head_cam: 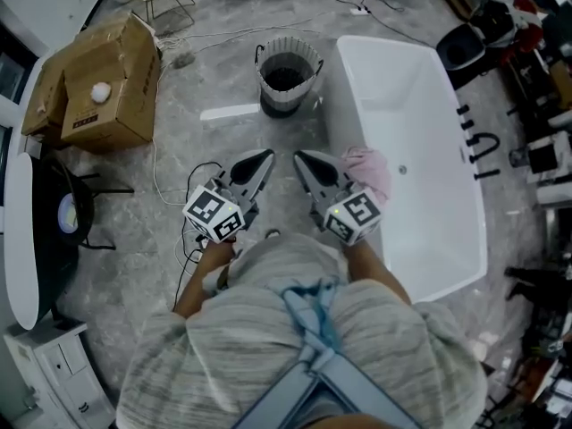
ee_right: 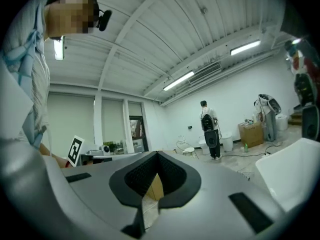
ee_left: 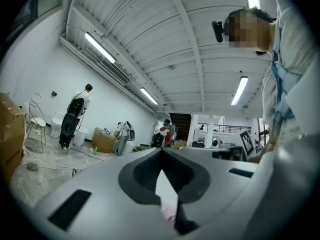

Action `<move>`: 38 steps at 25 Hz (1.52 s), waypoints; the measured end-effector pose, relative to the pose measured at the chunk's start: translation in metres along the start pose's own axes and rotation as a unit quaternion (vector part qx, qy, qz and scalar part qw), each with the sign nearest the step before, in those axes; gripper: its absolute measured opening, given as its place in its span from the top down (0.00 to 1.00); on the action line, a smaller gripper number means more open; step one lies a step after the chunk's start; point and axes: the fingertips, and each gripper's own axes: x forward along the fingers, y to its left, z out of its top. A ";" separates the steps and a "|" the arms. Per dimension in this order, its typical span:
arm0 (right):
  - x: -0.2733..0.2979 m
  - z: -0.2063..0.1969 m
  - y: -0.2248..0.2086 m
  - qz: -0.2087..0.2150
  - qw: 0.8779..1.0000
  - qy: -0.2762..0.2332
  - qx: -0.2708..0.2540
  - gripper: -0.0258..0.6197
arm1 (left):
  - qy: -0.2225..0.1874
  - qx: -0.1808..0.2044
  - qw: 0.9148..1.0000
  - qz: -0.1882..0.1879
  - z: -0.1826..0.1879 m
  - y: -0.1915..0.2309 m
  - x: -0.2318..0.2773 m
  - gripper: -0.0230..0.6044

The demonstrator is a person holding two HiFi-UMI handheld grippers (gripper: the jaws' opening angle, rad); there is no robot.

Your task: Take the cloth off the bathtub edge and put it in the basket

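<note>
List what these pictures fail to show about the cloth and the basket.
Head view: cloth partly hidden behind the right gripper.
Head view: basket interior too dark to tell contents.
Both gripper views: basket not visible; their own housings block everything low.

The bathtub at the upper right of the head view is smooth, glossy white, like acrylic or enamel. The cloth on its edge is soft, matt pink fabric, crumpled. The basket has pale, pleated, fabric-like walls and a dark inside. The cardboard box at upper left is dull brown paperboard. The floor is grey, marbled and faintly shiny. The left gripper and right gripper have matt grey plastic shells with dark, finely textured pads
</note>
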 end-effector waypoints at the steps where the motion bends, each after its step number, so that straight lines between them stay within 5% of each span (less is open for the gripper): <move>1: 0.000 0.001 0.000 0.003 1.000 -0.005 0.007 0.96 | 0.000 0.000 1.000 -0.001 0.000 0.001 0.001 0.96; 18: -0.015 0.001 -0.048 -0.051 0.999 -0.012 0.013 0.96 | 0.020 -0.016 0.999 -0.021 -0.015 -0.003 0.039 0.96; 38: -0.096 0.026 -0.207 -0.066 0.998 -0.011 0.015 0.96 | 0.065 -0.015 0.996 -0.057 -0.048 -0.059 0.227 0.96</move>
